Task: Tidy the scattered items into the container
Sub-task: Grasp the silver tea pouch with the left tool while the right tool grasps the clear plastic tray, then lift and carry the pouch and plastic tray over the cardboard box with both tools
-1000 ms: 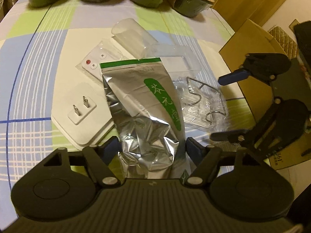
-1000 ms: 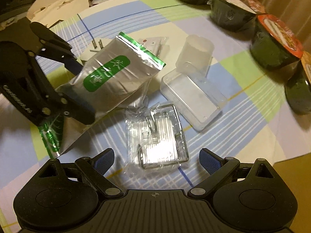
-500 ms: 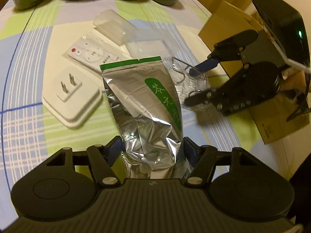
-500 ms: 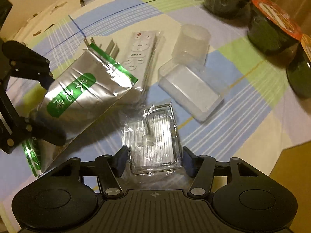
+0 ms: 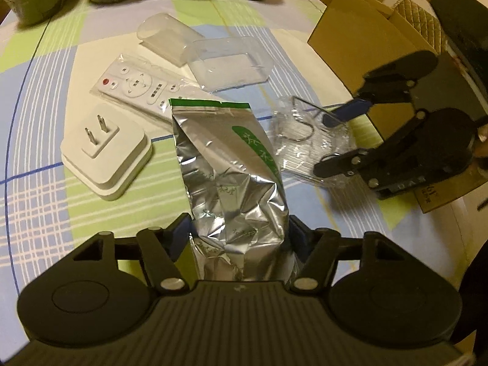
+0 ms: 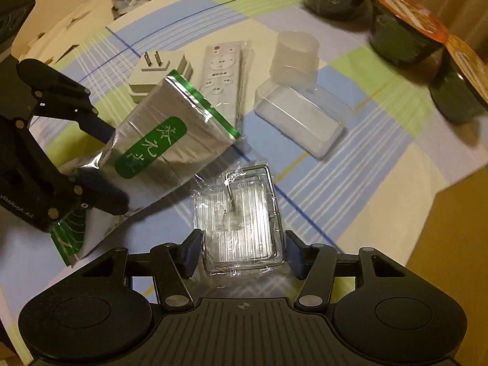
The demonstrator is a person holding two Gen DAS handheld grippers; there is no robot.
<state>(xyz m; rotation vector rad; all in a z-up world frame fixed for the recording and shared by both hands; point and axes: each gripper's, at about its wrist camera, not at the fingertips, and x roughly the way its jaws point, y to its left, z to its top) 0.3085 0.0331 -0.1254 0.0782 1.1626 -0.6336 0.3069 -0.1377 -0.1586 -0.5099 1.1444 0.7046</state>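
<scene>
Foil pouch (image 5: 231,167) with green label pinched by left fingers (image 5: 183,238); right fingers (image 6: 192,253) clamp wrapped rack (image 6: 241,222).

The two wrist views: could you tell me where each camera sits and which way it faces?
Left wrist: on the left gripper, looking along its fingers at the foil pouch it grips; right gripper shows at right.
Right wrist: on the right gripper, facing the wrapped wire rack between its fingers; left gripper shows at left.
Shared: pouch, rack, remote, plug adapter.

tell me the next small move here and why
Probably carry both loads toward the cardboard box. The left gripper is shut on the foil pouch and the right gripper is shut on the wrapped wire rack, so nothing remains to grasp.
</scene>
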